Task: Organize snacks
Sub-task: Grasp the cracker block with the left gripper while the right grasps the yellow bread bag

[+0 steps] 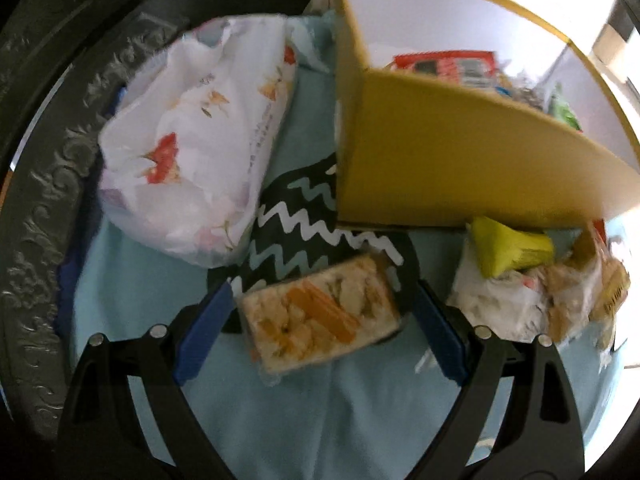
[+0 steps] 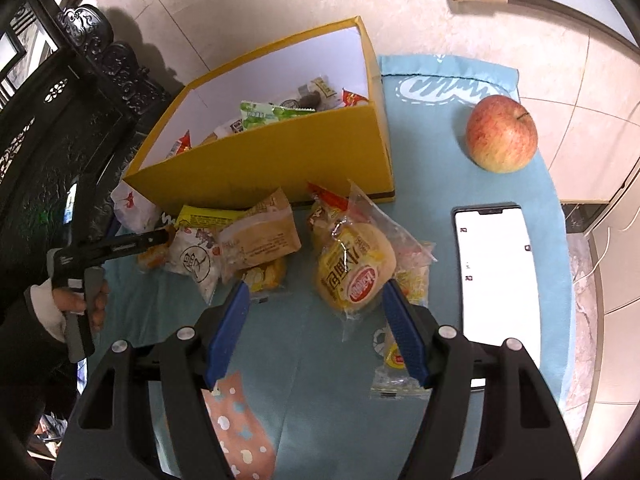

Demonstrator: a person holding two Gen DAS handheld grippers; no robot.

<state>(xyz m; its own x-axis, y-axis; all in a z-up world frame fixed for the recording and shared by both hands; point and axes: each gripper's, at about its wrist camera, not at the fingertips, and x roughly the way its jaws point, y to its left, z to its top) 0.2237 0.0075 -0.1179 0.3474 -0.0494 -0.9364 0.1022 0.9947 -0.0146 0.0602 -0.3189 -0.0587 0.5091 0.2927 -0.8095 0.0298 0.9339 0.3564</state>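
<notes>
**Sorting snacks into the yellow box: partly filled, a heap left outside**

Judging by what lies where, the job is somewhere in the middle. The yellow box (image 2: 280, 160) stands on the blue cloth (image 2: 432, 148) that covers the counter, and it already holds several wrapped snacks, among them a green packet (image 2: 272, 114), a couple of red-edged wrappers and some small dark sweets at the back. Much of its white floor is bare, so there is room for more.

Outside the box, just in front of its near wall, a pile of packets waits: a tan wrapped cake (image 2: 260, 236), a white packet with a round mark (image 2: 198, 262), a yellow-green bar (image 2: 204, 216) and a small yellow sweet (image 2: 264, 276). A white flowered bag (image 1: 192, 140) lies to the box's left.

The left hand-held gripper (image 1: 320, 312) has its jaws spread on either side of a clear-wrapped orange-and-cream snack (image 1: 320, 316); the pads sit close to it, but I cannot tell whether they touch. The right hand-held gripper (image 2: 316, 300) is likewise spread wide around a yellow bun packet (image 2: 352, 272), not yet closed on it. A small packet (image 2: 394, 364) lies under its right finger.

An apple (image 2: 502, 132), a phone (image 2: 494, 268) and a spotted sock (image 2: 240, 428) share the cloth; these look like bystanders.
</notes>
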